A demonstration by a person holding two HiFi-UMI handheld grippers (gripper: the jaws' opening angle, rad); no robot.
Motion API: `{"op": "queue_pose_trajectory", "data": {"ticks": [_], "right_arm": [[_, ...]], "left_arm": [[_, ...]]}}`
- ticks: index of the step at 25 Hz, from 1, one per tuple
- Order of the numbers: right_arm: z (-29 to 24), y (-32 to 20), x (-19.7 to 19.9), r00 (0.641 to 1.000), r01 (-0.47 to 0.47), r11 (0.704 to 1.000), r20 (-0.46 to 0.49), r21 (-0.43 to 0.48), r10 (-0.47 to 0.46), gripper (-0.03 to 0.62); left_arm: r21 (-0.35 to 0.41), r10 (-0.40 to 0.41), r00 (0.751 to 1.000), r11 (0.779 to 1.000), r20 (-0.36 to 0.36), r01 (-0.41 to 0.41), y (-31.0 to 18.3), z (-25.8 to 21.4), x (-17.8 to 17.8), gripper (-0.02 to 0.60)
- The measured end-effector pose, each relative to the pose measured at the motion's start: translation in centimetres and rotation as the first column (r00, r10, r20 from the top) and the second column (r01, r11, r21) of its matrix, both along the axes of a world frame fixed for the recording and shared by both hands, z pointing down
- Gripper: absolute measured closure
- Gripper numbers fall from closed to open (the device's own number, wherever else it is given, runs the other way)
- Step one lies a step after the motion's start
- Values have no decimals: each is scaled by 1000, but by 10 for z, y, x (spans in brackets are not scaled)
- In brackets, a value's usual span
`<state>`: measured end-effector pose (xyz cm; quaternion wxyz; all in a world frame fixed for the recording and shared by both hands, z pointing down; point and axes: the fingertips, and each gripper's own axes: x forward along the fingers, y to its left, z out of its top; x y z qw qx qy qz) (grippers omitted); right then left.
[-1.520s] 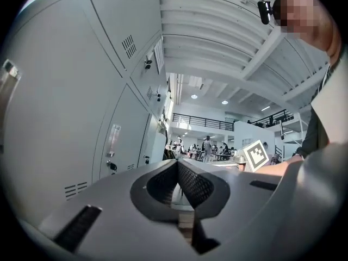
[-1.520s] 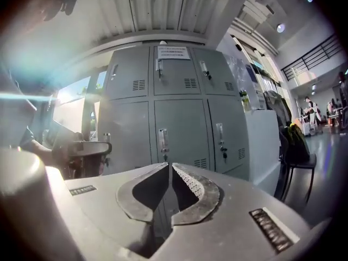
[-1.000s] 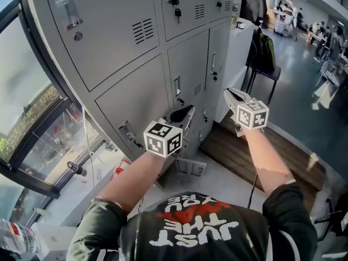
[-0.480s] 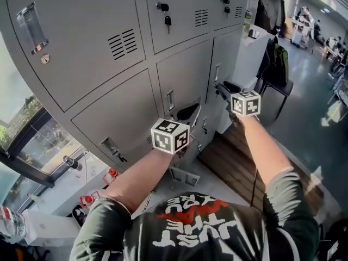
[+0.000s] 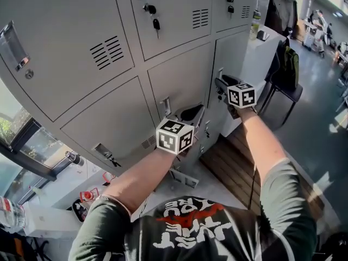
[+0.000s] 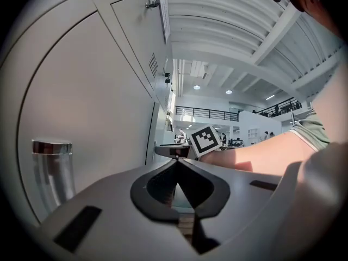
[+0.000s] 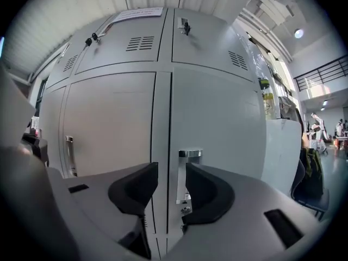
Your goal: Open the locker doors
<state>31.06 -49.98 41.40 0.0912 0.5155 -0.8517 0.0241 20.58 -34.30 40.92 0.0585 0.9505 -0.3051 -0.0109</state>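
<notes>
Since the steel door (image 7: pixel 217 124) looks stiff yet light on its hinges, its chrome handle (image 7: pixel 181 175), at twelve o'clock just beyond the right gripper (image 7: pixel 172 173), is the hold; those jaws have just been opening, gripping nothing. The left gripper (image 6: pixel 176 165) is closed, empty. A wooden floor (image 5: pixel 239 162) and a chair (image 5: pixel 288 75) lie toward three o'clock.
</notes>
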Motion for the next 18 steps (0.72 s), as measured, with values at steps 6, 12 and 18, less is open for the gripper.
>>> {"op": "queue_pose_trajectory", "data": {"ticks": [6, 12, 18], "right_arm": [[6, -16, -4, 998, 54, 999, 15, -4, -54, 428], [7, -21, -12, 991, 132, 991, 23, 4, -132, 425], [5, -26, -20, 985, 170, 985, 2, 8, -170, 425]], "left_arm": [[-1, -21, 1000, 1000, 10, 21, -7, 3, 1, 575], [-7, -36, 999, 999, 27, 36, -11, 9, -5, 575], [-14, -51, 998, 999, 26, 51, -11, 9, -12, 575]]}}
